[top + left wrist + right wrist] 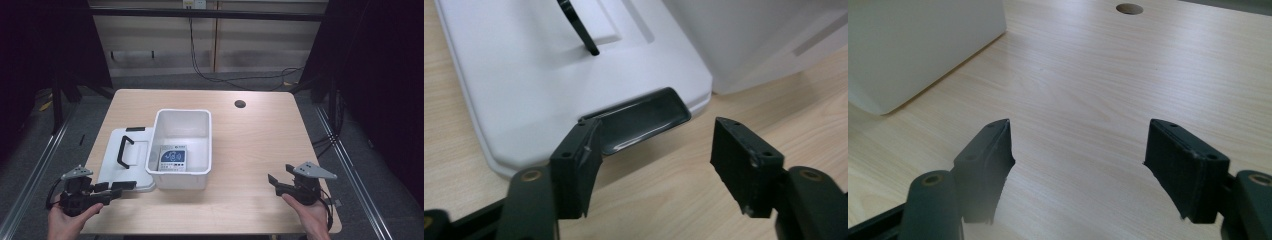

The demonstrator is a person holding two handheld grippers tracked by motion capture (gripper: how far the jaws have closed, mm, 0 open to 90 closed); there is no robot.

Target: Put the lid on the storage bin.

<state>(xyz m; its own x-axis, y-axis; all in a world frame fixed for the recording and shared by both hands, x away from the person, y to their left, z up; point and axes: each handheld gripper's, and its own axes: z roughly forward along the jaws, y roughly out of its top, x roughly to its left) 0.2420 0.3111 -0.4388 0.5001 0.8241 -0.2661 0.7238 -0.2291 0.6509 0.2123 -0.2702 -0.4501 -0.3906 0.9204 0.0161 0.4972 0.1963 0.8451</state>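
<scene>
High view: white bin (182, 145) mid desk (260, 150), small blue-white box (172, 159) inside. Flat white lid (112, 160) w/ black handle (123, 151) touching bin's left side. Left tool (114, 189) at lid's near edge, right tool (276, 180) well apart.
Left gripper view: jaws apart, empty, just before lid's dark latch (644, 119).
Right gripper view: jaws wide, empty, over bare desk; bin corner upper left.

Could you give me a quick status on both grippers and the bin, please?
Left gripper open, at the lid's black latch. Right gripper open over bare table. White bin uncovered, box inside.
</scene>
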